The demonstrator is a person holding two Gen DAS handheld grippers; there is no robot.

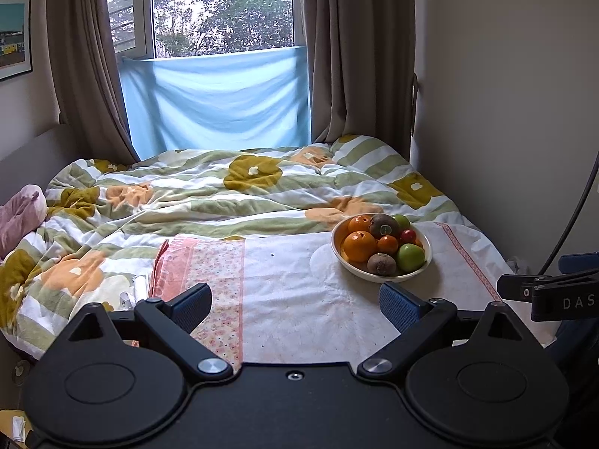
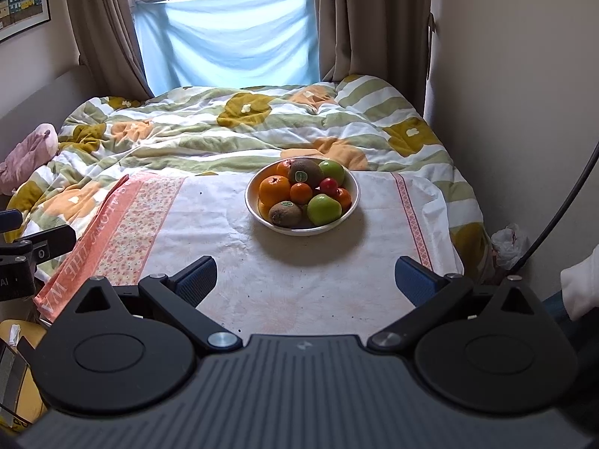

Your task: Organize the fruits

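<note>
One white bowl (image 2: pixel 301 229) on the pale cloth (image 2: pixel 299 280) over the bed, ahead of both claws. Heaped inside: two kiwis (image 2: pixel 285 213), two green apples (image 2: pixel 324 209), four oranges (image 2: pixel 274 189), one small red fruit (image 2: pixel 328 185). Near kiwi lying lengthwise left to right. Left gripper (image 1: pixel 295 305) and right gripper (image 2: pixel 305 280) spread wide, holding nothing.

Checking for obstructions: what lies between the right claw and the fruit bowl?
Only bare white cloth. In the right wrist view nothing sits between the open right claw and the fruit bowl.
</note>
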